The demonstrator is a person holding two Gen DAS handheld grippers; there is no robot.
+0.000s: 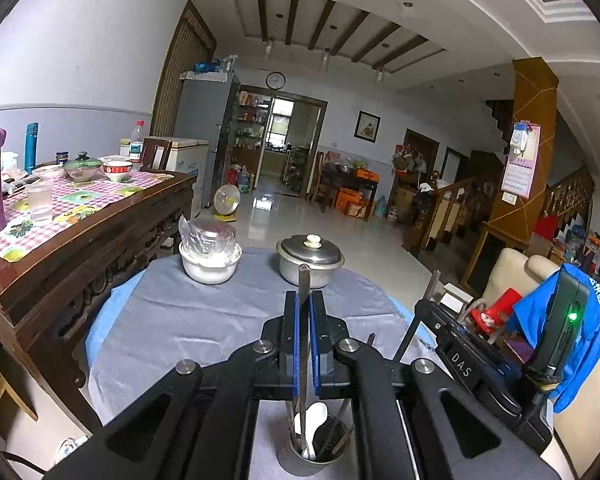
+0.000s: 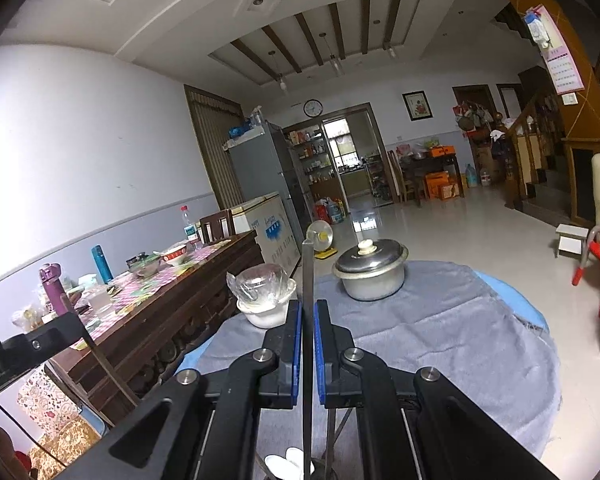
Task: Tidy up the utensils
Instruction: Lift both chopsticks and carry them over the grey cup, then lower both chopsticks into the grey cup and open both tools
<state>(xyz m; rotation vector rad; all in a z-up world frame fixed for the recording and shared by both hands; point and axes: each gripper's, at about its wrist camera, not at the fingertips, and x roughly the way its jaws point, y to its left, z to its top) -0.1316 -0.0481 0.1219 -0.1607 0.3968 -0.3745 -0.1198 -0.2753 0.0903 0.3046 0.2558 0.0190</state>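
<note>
We read this as the loading step, both hands feeding metal utensils into the steel holder cup (image 1: 315, 450), which sits on the grey-clothed counter (image 1: 172, 320) directly below the left gripper (image 1: 304, 300) and close under its body. Left gripper is clamped on a flat metal handle (image 1: 304, 280) that stands upright between its blue pads (image 1: 295, 320); the shaft runs down past the gripper and into the cup, where a white spoon (image 1: 314, 420) and a few dark sticks, probably chopsticks, already stand. Right gripper (image 2: 307, 308) is likewise closed on a straight metal utensil (image 2: 307, 264), upright, with its lower end dropping toward the cup rim, just visible at the bottom edge of the right wrist view beside something white (image 2: 290, 462), likely the same spoon. We cannot tell whether either working end has reached the cup floor; the gripper bodies hide it. Ahead of both grippers, well apart, stand a lidded aluminium pot (image 1: 310, 260) and a white bowl with a plastic-wrapped lid (image 1: 210, 256); neither is involved. Our judgement: next move calls for lowering each piece until it seats, then parting the pads and lifting straight up so the handle is not dragged out. Risk is tipping the light cup if one handle levers sideways against the rim, or the two grippers fouling each other, being so close
</note>
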